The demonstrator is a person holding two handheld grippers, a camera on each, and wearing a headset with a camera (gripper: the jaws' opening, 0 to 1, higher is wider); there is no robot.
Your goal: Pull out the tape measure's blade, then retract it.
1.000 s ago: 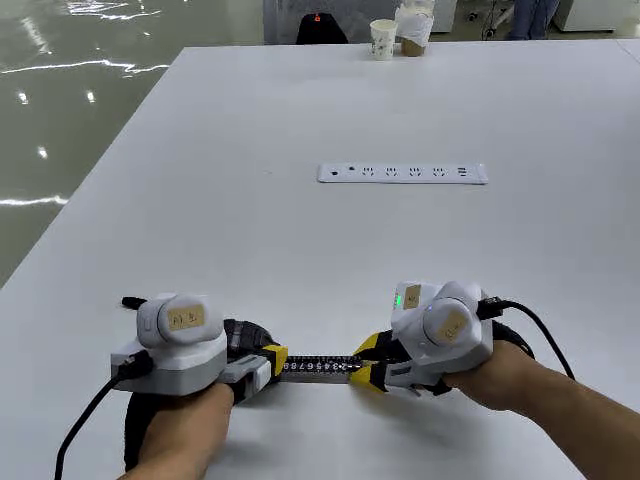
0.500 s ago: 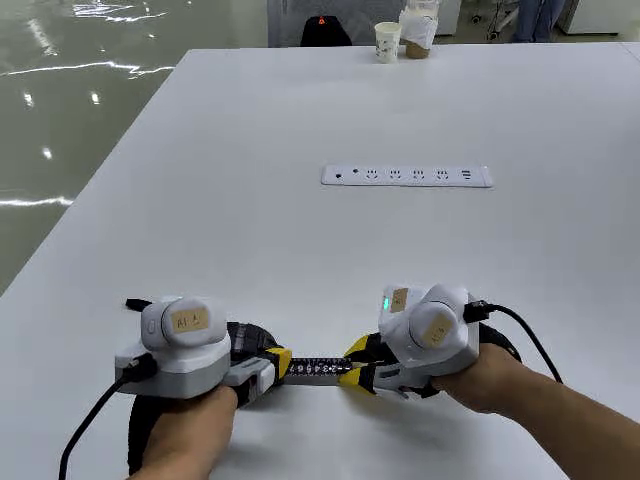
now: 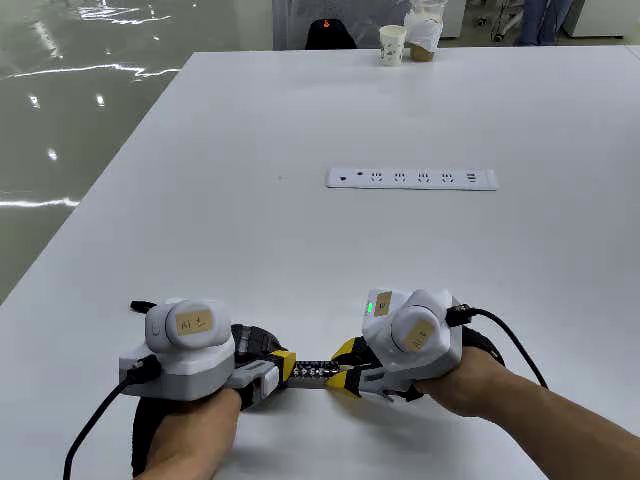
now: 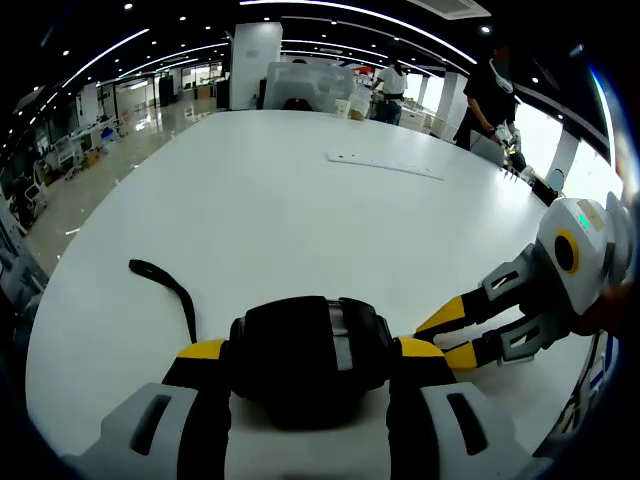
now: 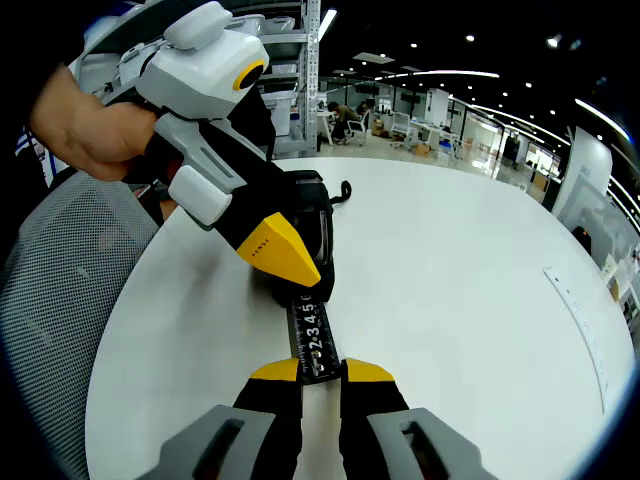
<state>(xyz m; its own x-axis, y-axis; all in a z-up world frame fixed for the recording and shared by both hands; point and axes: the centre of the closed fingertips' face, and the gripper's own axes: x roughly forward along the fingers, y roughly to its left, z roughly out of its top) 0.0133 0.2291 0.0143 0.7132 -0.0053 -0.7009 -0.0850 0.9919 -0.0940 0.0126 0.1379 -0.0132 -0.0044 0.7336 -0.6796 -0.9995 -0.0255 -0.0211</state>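
Head view: the left hand-held gripper [image 3: 272, 368] is clamped on the black case of the tape measure [image 3: 250, 343] at the near edge of the white surface [image 3: 350, 240]. The right hand-held gripper [image 3: 344, 368] pinches the tip of the blade [image 3: 315, 371], and a short numbered stretch spans between the 2. A power strip [image 3: 411, 179] lies well beyond.

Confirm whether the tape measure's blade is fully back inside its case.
No, a numbered stretch of blade spans from the tape measure case to the right gripper, which pinches its end.
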